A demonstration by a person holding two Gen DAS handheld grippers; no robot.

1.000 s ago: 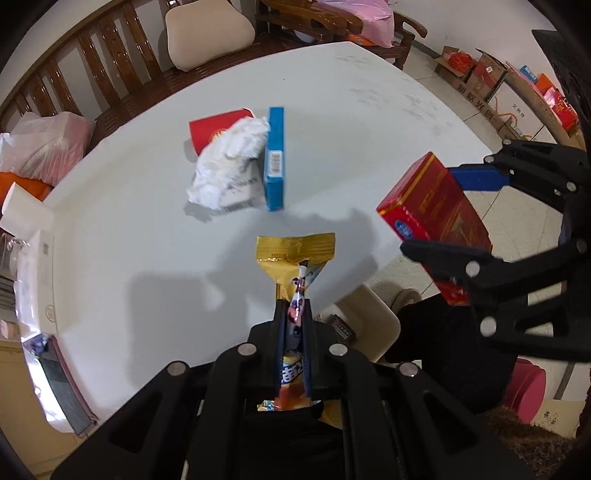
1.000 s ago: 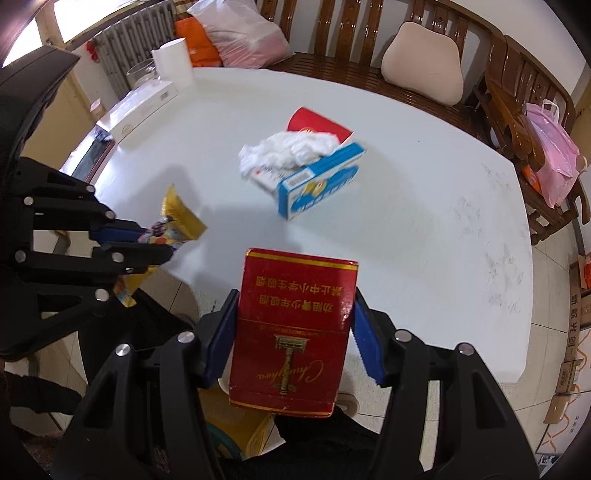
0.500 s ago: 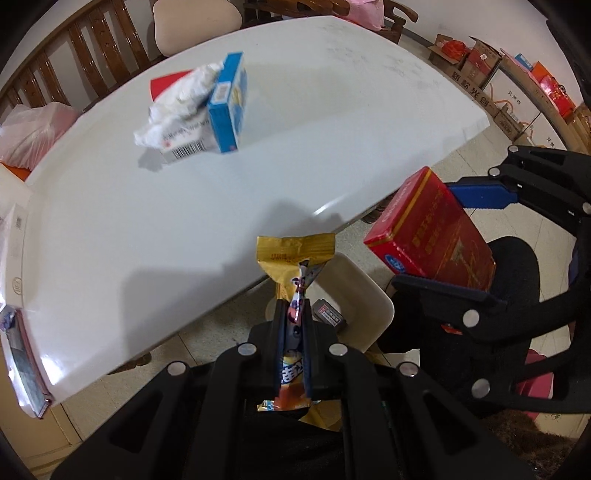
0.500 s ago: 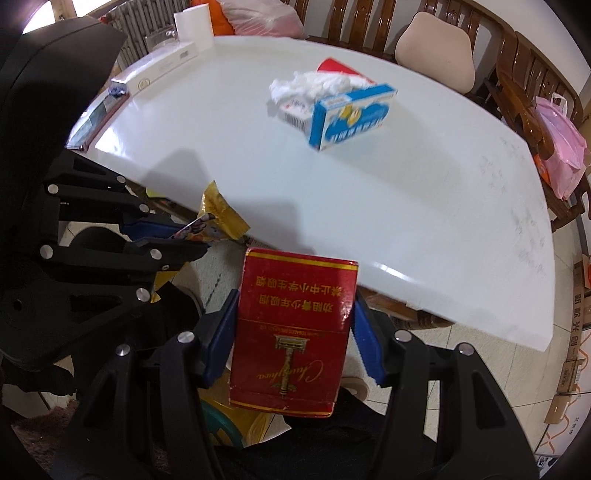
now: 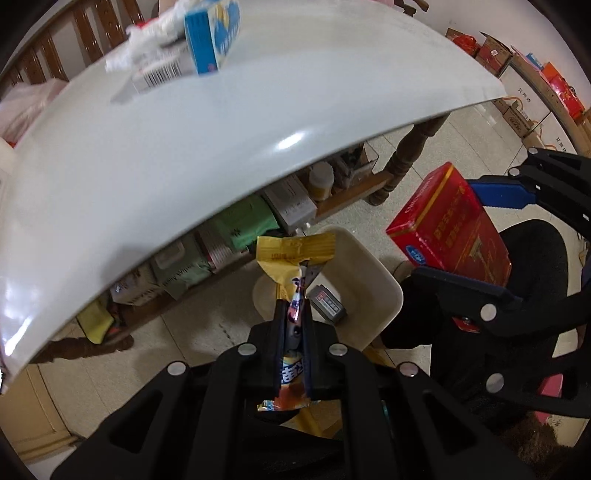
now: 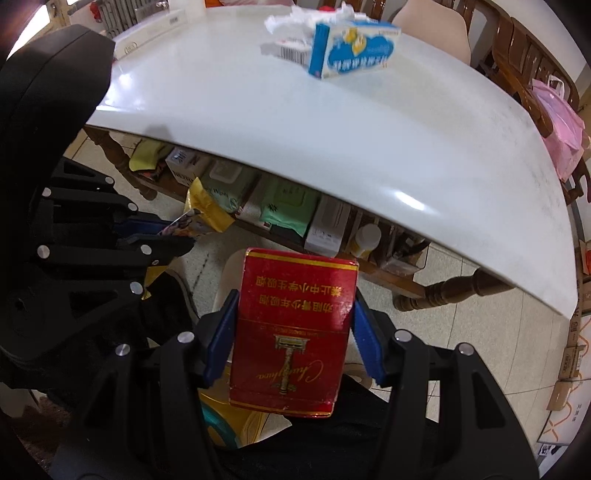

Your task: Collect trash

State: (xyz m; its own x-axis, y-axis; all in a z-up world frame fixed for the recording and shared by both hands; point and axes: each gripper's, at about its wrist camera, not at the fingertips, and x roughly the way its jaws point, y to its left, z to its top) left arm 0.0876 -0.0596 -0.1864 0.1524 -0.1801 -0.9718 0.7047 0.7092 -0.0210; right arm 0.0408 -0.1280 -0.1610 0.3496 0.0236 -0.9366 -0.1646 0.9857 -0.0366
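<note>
My left gripper is shut on a yellow snack wrapper, whose crimped end sticks out past the fingertips. My right gripper is shut on a red cigarette box, blue pads pressed on its two sides. Both hang off the near edge of the white table, below its top. A beige bin stands on the floor under the wrapper, with a small dark packet inside. In the left wrist view the right gripper holds the red box to the bin's right.
A blue box and crumpled white tissue lie on the table's far side. A shelf under the table holds green wipe packs and cartons. A turned wooden table leg stands behind the bin. Wooden chairs line the far side.
Both grippers have sunk from above the tabletop to below its near edge, each keeping its grip. The bin and the shelf under the table have come into view.
</note>
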